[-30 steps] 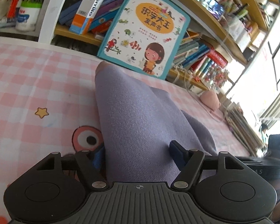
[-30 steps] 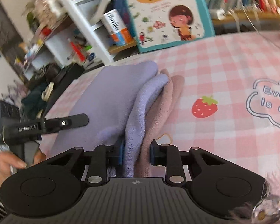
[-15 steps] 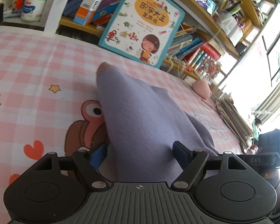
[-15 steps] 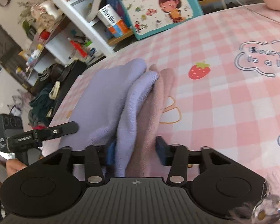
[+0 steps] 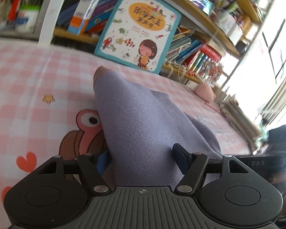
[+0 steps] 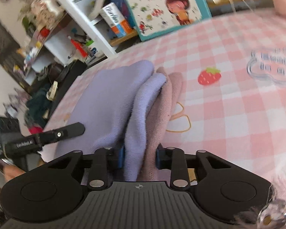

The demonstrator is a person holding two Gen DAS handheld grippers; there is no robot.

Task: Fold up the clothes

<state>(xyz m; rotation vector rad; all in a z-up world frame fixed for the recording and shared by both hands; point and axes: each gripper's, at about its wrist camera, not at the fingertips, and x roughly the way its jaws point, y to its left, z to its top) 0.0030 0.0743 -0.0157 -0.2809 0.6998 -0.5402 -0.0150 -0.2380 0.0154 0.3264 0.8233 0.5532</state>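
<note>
A soft, napped lavender garment (image 5: pixel 143 126) is draped in a ridge on the pink checked sheet (image 5: pixel 28 80). It is clamped by the left gripper (image 5: pixel 141 158), jaws fairly wide. The mauve inner folds, seen only from the right wrist, are pinched by the right gripper (image 6: pixel 139 156), apparently narrowly.

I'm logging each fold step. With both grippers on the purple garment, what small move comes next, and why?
Probably lower it flat onto the checked cloth: the left gripper and right gripper both pinch the purple garment, already doubled into layers.
</note>
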